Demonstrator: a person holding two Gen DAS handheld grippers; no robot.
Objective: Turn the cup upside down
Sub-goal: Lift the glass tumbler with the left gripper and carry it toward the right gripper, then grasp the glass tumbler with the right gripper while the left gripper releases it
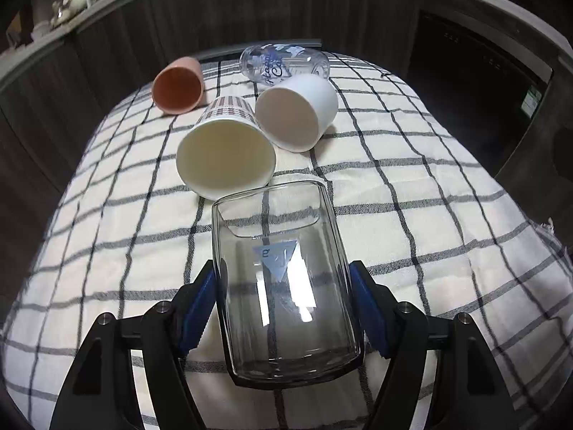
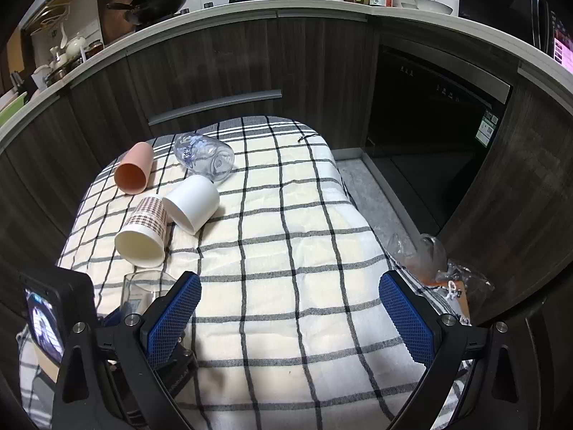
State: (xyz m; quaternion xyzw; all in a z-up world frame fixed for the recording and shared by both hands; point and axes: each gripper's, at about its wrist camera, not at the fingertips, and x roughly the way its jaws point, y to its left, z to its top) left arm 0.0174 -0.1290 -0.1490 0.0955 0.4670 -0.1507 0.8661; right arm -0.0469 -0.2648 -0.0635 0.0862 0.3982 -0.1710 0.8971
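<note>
My left gripper (image 1: 284, 279) is shut on a clear drinking glass (image 1: 283, 286), its blue pads (image 1: 200, 301) pressing both sides. The glass is held above the checked cloth (image 1: 412, 215), its thick base toward the camera and its mouth pointing away. In the right wrist view the glass (image 2: 143, 286) shows at the lower left beside the left gripper's body. My right gripper (image 2: 290, 308) is open and empty over the cloth (image 2: 286, 233).
Several cups lie on their sides on the cloth: a plaid paper cup (image 1: 225, 147) (image 2: 145, 233), a white cup (image 1: 297, 111) (image 2: 191, 202), a pink cup (image 1: 179, 86) (image 2: 133, 173) and a clear printed glass (image 1: 283, 62) (image 2: 204, 157). Dark cabinets (image 2: 215, 71) stand behind. Plastic bags (image 2: 429, 258) lie at the right.
</note>
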